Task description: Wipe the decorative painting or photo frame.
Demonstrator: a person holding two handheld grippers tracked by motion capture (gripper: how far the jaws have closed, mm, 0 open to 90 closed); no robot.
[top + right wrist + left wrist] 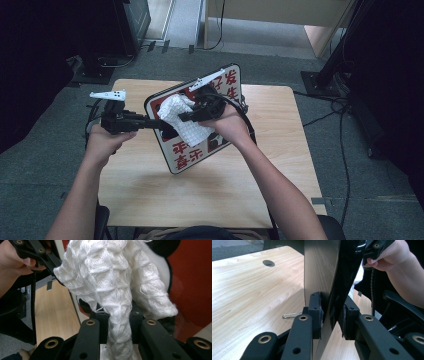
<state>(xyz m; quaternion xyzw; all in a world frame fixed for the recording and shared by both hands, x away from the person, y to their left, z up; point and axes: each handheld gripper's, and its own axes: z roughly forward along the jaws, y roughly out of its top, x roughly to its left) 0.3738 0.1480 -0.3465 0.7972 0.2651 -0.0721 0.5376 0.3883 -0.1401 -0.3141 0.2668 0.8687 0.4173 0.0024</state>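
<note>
The sign board (200, 125) is held tilted above the light wooden table (270, 165), near the table's centre and slightly toward 12 o'clock; its printed face carries red characters and red-and-black panels, but the white waffle-weave cloth (182, 117) and the right gripper (185, 117) cover the middle of that face, so the central graphics cannot be read. In the left gripper view the board (324, 270) shows edge-on, cut off at the top of the frame, with a grey back side and a glossy black front edge, so its face is hidden there. In the right gripper view the cloth (110, 282) hangs in front of the board's red surface (195, 277), and the jaw tips are largely hidden behind the fabric. The left gripper (152, 122) reaches in from 9 o'clock; its jaws are narrow and clamp the board's lower left edge between both pads (317, 312), as the left gripper view shows. The right gripper comes in from 3 o'clock over the board; its jaws are nearly together and pinch a bunched fold of the cloth (118, 325), and the loose part of the cloth lies against the board's face. A small metal clip (290, 315) lies on the table (249, 295) beside the left jaw, and a round cable hole (268, 263) sits in the table toward 11 o'clock in that view. The person's right hand (392, 255) shows at 1 o'clock in the left gripper view.
</note>
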